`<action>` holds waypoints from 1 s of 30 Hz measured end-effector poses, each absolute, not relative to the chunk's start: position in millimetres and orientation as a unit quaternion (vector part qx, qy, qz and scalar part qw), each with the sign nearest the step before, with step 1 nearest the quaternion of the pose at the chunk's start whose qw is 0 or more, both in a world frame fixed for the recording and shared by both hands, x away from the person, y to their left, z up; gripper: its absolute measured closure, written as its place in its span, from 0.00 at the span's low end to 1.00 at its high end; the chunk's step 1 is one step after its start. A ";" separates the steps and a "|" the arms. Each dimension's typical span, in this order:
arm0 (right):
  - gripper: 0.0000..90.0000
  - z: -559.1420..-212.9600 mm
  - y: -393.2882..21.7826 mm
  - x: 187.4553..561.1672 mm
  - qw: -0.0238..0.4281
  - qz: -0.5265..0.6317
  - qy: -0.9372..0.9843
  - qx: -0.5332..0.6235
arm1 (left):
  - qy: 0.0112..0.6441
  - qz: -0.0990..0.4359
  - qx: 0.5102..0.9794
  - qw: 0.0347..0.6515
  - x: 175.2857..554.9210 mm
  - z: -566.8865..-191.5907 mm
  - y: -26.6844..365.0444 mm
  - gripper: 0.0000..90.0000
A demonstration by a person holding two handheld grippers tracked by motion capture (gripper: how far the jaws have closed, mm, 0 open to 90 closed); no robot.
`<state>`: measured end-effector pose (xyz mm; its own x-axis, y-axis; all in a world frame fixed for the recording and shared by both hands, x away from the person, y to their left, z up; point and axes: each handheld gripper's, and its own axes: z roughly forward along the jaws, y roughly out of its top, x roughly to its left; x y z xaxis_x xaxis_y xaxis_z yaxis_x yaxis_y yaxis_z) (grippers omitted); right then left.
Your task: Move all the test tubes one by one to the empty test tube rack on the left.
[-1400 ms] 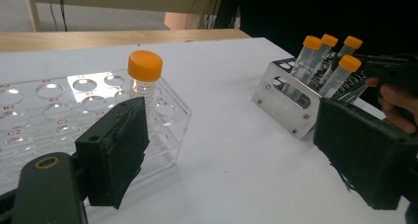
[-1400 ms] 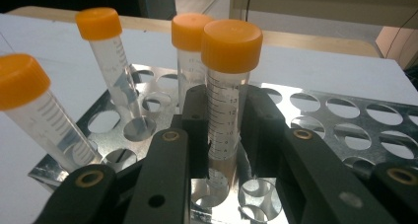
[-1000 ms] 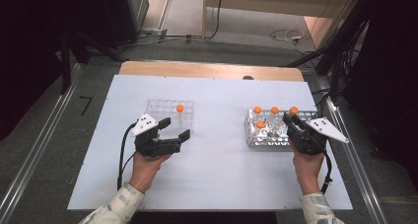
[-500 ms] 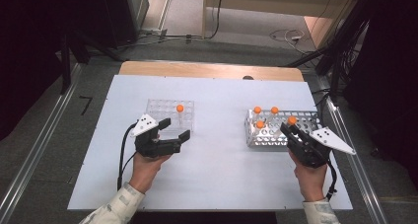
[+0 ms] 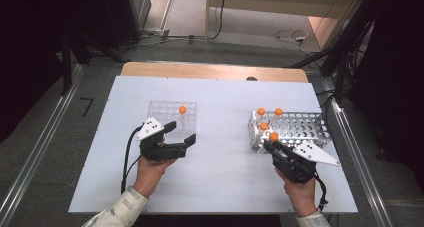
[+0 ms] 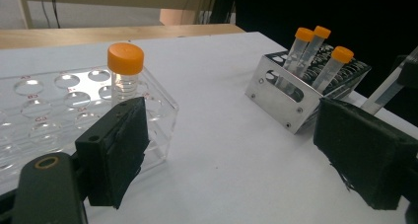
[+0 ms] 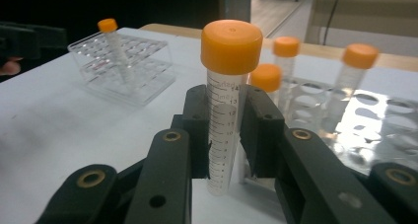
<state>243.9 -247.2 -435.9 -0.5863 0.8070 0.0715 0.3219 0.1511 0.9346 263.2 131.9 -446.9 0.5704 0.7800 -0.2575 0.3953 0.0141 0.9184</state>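
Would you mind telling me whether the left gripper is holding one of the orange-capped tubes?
No, the left gripper has its jaws standing wide apart with only bare table between them, beside the clear rack.

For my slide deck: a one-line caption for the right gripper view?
Right gripper clamps an orange-capped tube upright beside the metal rack.

Five orange-capped tubes (image 5: 274, 136), two racks (image 5: 295, 129), two grippers (image 5: 178, 137), one table (image 5: 220, 167).

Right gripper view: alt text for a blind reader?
The right gripper clamps an upright clear graduated tube with an orange cap. Behind stand three more capped tubes in a metal rack and one in a clear plastic rack.
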 end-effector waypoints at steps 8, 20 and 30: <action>0.80 -446.0 -223.9 244.3 0.210 0.513 0.745 0.371 | 0.421 0.164 0.687 0.569 260.9 -446.7 124.7 0.15; 0.80 -453.3 -186.5 243.9 0.175 0.513 0.768 0.340 | 0.381 0.144 0.698 0.589 249.5 -442.4 103.6 0.22; 0.80 -460.2 -156.8 241.9 0.158 0.502 0.790 0.314 | 0.338 0.114 0.724 0.590 240.5 -444.9 76.6 0.31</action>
